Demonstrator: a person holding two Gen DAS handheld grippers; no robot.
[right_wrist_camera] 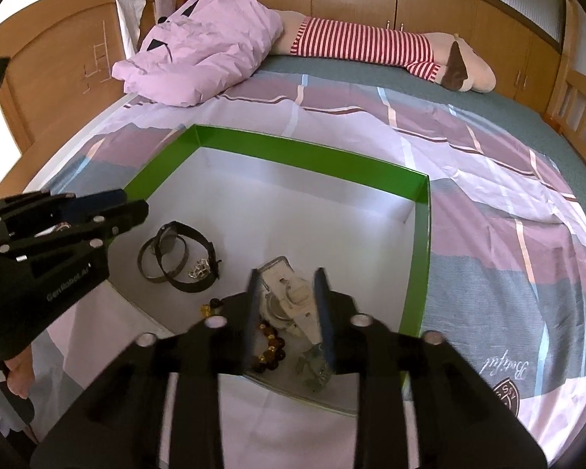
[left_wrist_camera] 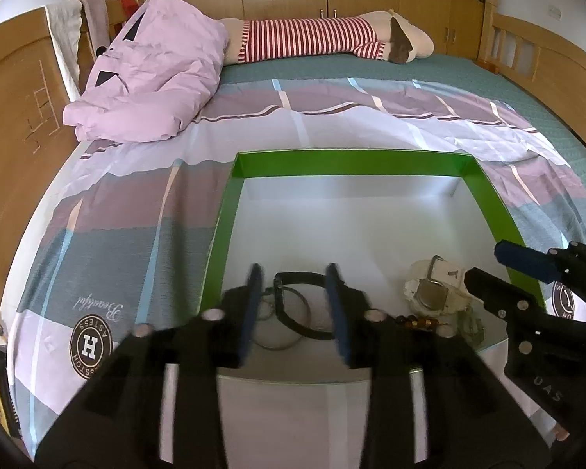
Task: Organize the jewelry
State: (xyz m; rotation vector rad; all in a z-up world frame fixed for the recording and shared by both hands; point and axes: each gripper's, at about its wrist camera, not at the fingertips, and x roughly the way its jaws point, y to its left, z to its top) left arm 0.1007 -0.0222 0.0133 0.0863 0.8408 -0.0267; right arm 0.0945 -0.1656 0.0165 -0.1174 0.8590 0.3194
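Green-walled box (left_wrist_camera: 371, 164) on a bed (left_wrist_camera: 136, 211), holding the jewelry. Left tongs (left_wrist_camera: 295, 305) spread, nothing pinched, hovering over a black strap (left_wrist_camera: 293, 278) and ring bangle (right_wrist_camera: 152, 264). Right tongs (right_wrist_camera: 287, 312) spread, pads clear of the white watch (right_wrist_camera: 289, 293) lying between them; amber beads (right_wrist_camera: 271, 346) lie just beside it.

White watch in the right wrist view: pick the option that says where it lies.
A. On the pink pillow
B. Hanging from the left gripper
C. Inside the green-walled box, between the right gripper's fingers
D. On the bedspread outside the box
C: the white watch lies on the white floor of the green-walled box, framed by the open fingers of the right gripper, whose pads do not press on it.
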